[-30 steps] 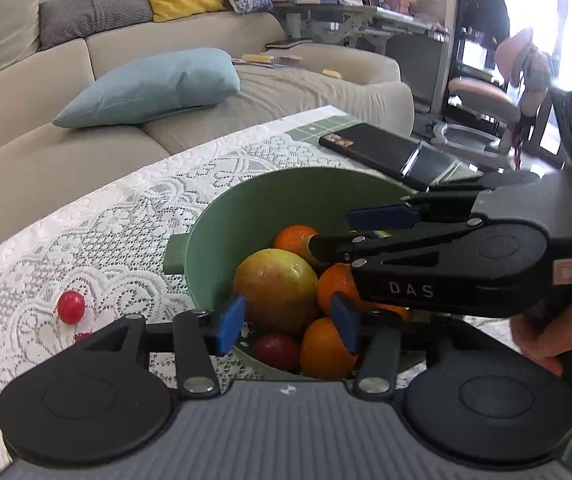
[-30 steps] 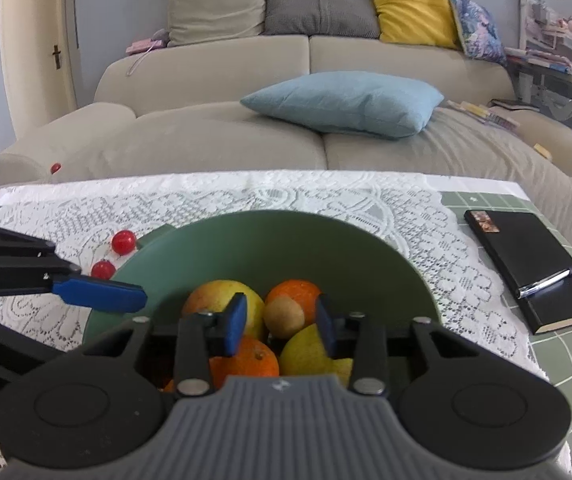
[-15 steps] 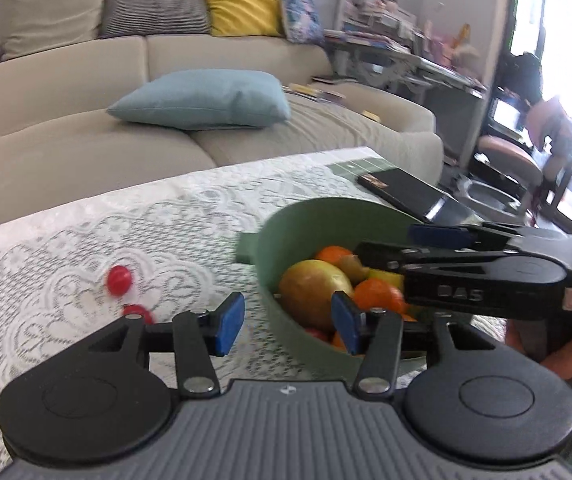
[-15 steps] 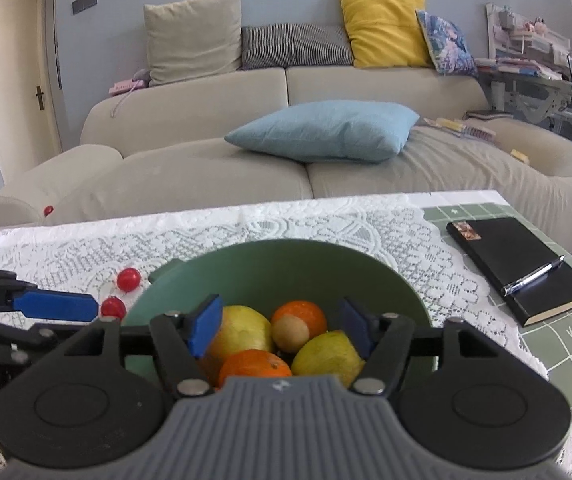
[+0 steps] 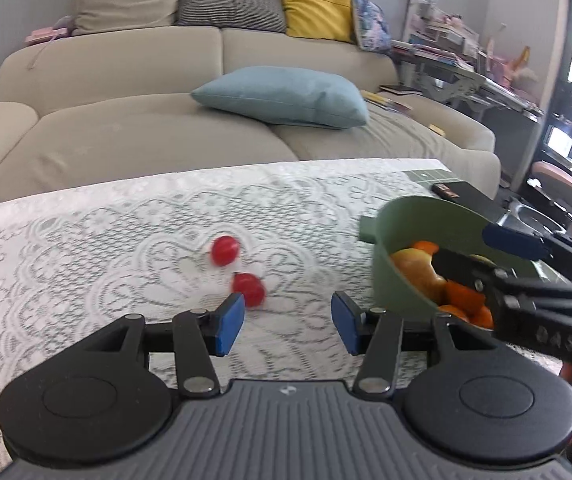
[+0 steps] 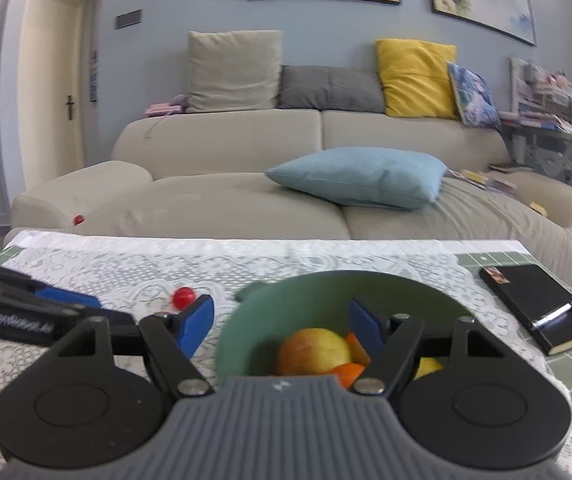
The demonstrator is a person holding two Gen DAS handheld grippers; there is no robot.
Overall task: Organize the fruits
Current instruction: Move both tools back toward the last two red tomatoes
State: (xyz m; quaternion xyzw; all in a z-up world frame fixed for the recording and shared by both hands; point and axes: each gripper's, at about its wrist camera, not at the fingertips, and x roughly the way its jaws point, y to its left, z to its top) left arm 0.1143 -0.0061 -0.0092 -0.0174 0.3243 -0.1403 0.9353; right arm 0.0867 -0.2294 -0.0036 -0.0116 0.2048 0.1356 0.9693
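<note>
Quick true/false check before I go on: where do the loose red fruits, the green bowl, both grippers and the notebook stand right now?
1. Two small red fruits lie on the lace cloth, outside the green bowl. True.
2. The left gripper is shut on a red fruit. False: open, empty.
3. The bowl is empty. False: it holds an apple and oranges.
4. The right gripper is open over the bowl. True.
5. A pen rests on the black notebook. True.

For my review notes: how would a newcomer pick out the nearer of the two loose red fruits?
On the lace tablecloth, left of the green bowl, lie two small red fruits. The nearer red fruit sits just beyond the left gripper, by its left pad.
</note>
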